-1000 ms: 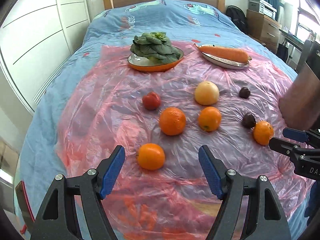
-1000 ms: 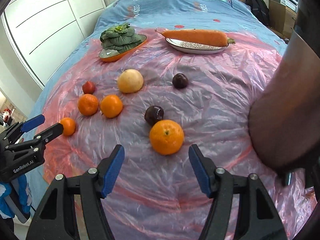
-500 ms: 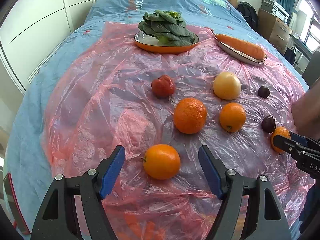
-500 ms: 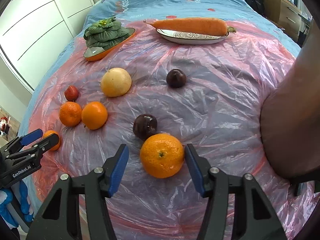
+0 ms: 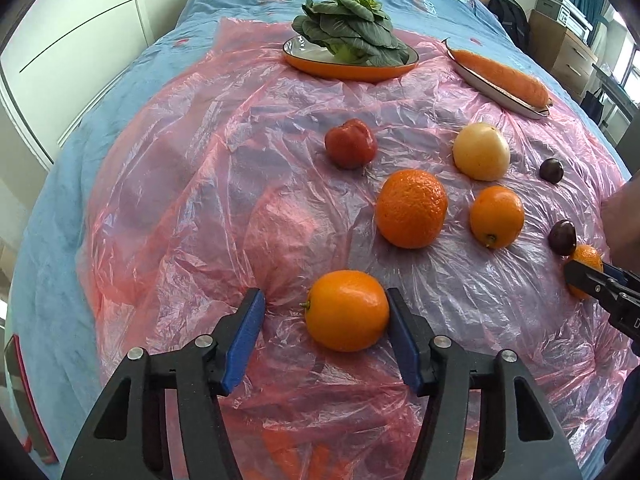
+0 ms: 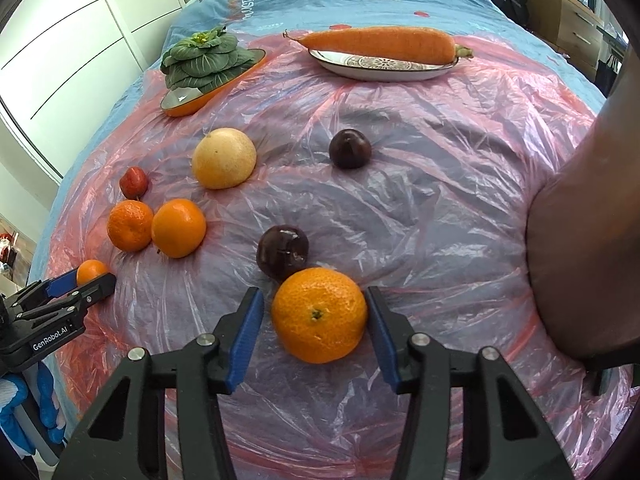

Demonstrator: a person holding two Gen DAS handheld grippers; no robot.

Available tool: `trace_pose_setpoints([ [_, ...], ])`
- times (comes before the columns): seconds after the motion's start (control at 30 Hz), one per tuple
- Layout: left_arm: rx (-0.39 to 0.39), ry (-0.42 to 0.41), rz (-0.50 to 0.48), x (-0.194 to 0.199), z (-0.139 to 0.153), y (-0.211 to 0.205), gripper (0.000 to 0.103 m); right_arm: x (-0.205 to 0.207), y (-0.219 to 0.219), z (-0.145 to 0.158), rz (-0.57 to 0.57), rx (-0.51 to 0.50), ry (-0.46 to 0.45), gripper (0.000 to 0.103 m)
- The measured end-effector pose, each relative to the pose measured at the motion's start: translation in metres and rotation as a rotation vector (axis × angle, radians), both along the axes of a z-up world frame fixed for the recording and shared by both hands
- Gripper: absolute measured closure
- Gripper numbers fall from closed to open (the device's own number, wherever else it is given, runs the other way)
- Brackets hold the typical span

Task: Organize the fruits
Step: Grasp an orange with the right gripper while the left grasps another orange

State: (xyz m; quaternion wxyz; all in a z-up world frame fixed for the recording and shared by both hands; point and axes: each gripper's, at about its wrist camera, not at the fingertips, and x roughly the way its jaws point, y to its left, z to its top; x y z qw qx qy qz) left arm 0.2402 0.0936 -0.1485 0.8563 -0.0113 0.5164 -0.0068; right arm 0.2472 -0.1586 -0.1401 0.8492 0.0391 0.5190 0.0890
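Fruits lie on a pink plastic sheet over a bed. My left gripper is open, with a smooth orange between its fingers; the right finger is at the fruit's side. My right gripper is open around a dimpled orange, which touches a dark plum. Farther off lie two oranges, a red fruit, a pale yellow fruit and a second plum. The left gripper also shows in the right wrist view.
An orange dish of leafy greens and a white plate with a carrot stand at the far end of the sheet. A person's forearm is at the right. White cupboards stand left of the bed, wooden drawers at the far right.
Both grippers have moved forward and down. Each orange, which lay ahead of the fingertips, now sits between the fingers. The right jaws have narrowed a little.
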Motion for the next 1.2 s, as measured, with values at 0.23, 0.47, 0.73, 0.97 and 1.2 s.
trace_pose_setpoints([
  [0.23, 0.029, 0.002, -0.027, -0.002, -0.001, -0.004, 0.062, 0.000, -0.002, -0.004, -0.004, -0.002, 0.004, 0.047],
  [0.47, 0.020, -0.002, -0.032, -0.005, 0.005, -0.002, 0.069, -0.001, -0.003, -0.001, 0.003, 0.006, -0.001, 0.049],
  [0.73, -0.009, -0.007, -0.006, -0.011, 0.017, 0.008, 0.070, -0.008, -0.005, 0.012, 0.015, 0.026, -0.024, 0.049],
  [0.97, -0.008, -0.020, -0.007, -0.016, 0.031, 0.006, 0.070, -0.023, -0.006, 0.029, 0.028, 0.053, -0.038, 0.049],
  [1.2, -0.015, -0.017, -0.032, -0.024, 0.042, -0.006, 0.070, -0.045, -0.016, 0.035, 0.024, 0.065, -0.015, 0.050],
])
